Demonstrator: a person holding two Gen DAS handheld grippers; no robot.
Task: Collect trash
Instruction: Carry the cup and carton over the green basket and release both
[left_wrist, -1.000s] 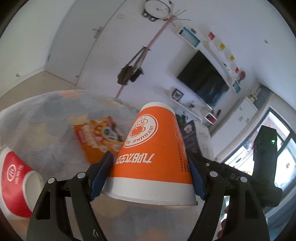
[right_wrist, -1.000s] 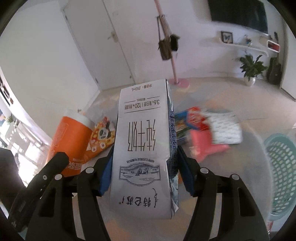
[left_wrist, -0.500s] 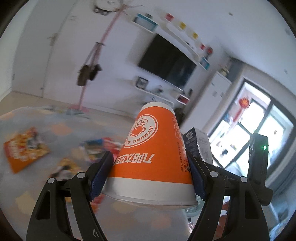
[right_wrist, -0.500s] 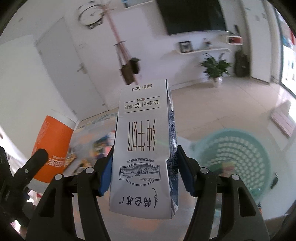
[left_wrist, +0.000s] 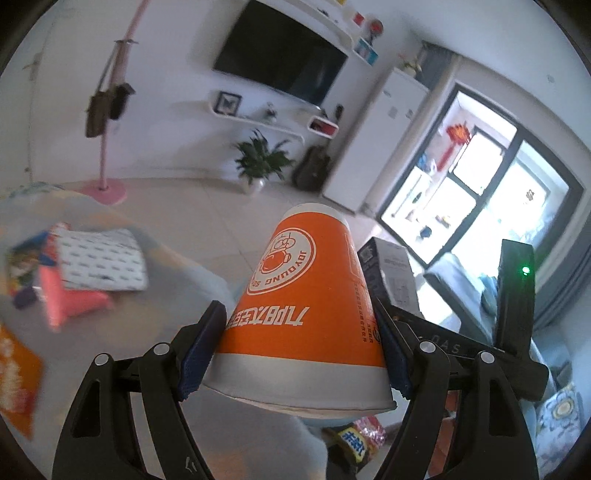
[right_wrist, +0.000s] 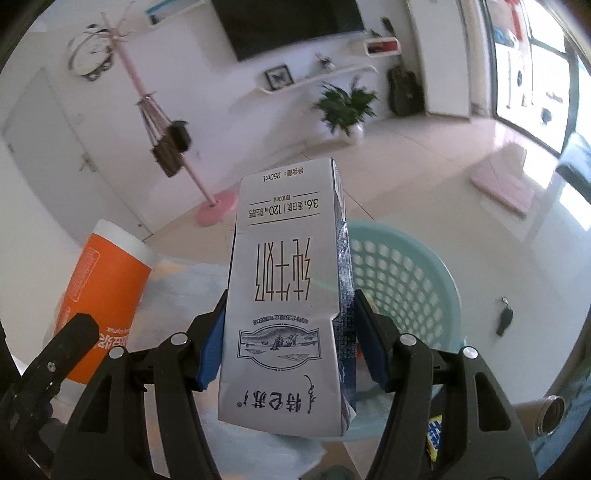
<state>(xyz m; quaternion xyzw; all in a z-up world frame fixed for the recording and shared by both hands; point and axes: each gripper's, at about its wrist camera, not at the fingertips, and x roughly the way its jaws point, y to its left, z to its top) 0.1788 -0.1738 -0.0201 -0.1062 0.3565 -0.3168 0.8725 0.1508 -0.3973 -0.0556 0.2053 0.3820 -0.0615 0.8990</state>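
Trash is in both grips. Left wrist view: the left gripper (left_wrist: 295, 350) clamps an inverted orange paper cup (left_wrist: 306, 314); patterned wrappers (left_wrist: 99, 262) lie uncollected on the pale cloth (left_wrist: 177, 295). Right wrist view: the right gripper (right_wrist: 286, 350) clamps a white milk carton (right_wrist: 288, 314) above the teal perforated plastic basket (right_wrist: 406, 280); neither piece is dropped in yet.

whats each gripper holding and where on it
The left gripper clamps the orange paper cup near its wide rim end. The right gripper clamps the milk carton by its narrow sides.
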